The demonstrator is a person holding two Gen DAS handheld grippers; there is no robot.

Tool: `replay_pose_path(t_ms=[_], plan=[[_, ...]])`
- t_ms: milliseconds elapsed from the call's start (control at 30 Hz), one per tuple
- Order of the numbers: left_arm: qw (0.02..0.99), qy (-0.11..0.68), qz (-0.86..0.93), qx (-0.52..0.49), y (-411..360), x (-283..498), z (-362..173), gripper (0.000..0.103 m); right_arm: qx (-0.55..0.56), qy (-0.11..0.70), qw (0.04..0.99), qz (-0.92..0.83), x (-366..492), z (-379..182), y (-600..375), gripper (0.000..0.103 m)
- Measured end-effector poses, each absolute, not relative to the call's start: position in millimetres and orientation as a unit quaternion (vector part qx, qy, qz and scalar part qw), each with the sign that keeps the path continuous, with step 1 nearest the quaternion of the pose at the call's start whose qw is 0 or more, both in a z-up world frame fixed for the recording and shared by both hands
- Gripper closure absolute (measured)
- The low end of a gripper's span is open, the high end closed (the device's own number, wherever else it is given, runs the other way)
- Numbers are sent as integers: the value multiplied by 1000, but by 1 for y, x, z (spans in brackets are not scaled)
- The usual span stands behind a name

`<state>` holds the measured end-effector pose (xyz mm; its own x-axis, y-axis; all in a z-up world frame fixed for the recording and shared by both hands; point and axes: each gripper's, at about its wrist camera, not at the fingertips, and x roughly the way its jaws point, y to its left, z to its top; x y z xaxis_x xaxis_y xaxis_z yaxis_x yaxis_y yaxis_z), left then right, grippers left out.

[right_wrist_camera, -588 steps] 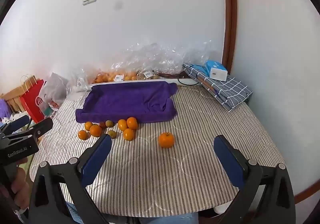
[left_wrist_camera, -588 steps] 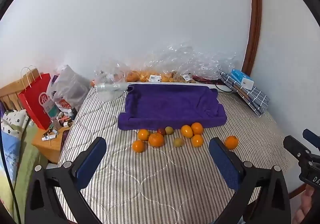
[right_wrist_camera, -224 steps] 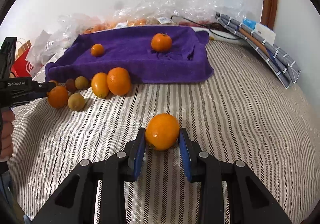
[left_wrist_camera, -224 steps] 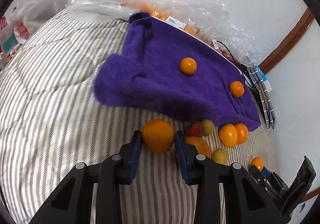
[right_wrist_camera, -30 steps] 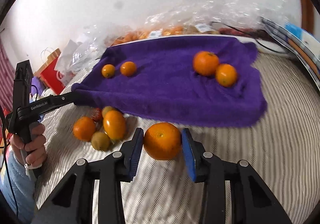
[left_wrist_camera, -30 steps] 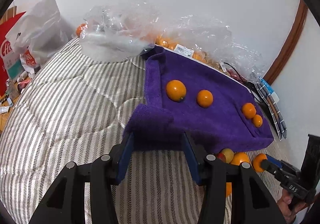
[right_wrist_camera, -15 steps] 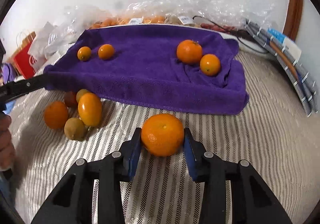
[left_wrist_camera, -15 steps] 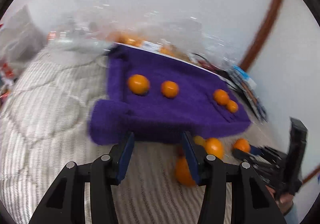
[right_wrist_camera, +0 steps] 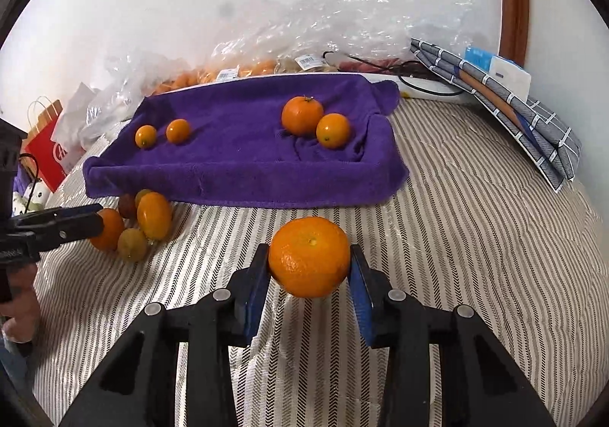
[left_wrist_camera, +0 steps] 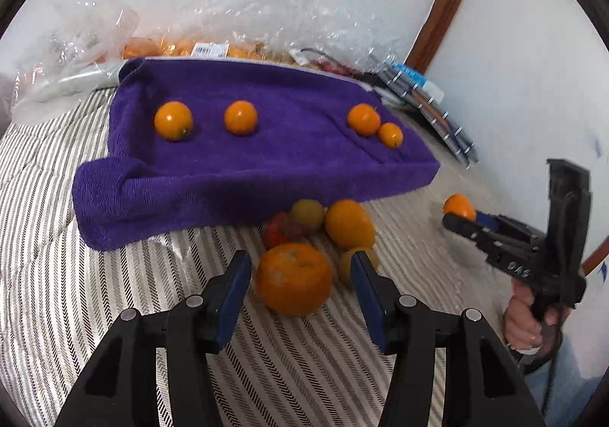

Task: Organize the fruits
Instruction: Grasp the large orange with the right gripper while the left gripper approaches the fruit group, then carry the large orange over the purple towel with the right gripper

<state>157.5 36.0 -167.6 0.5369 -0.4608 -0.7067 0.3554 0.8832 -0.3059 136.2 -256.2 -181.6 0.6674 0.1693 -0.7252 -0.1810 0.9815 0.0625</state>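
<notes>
Now the right gripper (right_wrist_camera: 309, 267) is pinching a big orange (right_wrist_camera: 309, 256) just above the striped bedspread (right_wrist_camera: 475, 236), in front of the purple towel (right_wrist_camera: 243, 164), where four fruits sit. Over on the other side, the left gripper (left_wrist_camera: 300, 267), jaws just widening, straddles another orange (left_wrist_camera: 293, 278) in the loose pile (left_wrist_camera: 323, 225) without squeezing it.
</notes>
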Motion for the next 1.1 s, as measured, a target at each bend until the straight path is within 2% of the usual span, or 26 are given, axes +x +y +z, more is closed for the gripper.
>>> replay_pose_path(t_ms=[133, 200, 1100], plan=[[875, 433, -215, -32, 29, 156, -174, 54, -19, 402, 911, 87, 137, -183, -253, 63], [876, 431, -215, -24, 27, 154, -173, 63, -20, 401, 912, 80, 137, -183, -253, 63], [925, 326, -164, -107, 75, 143, -133, 63, 60, 370, 925, 71, 123, -172, -283, 63]])
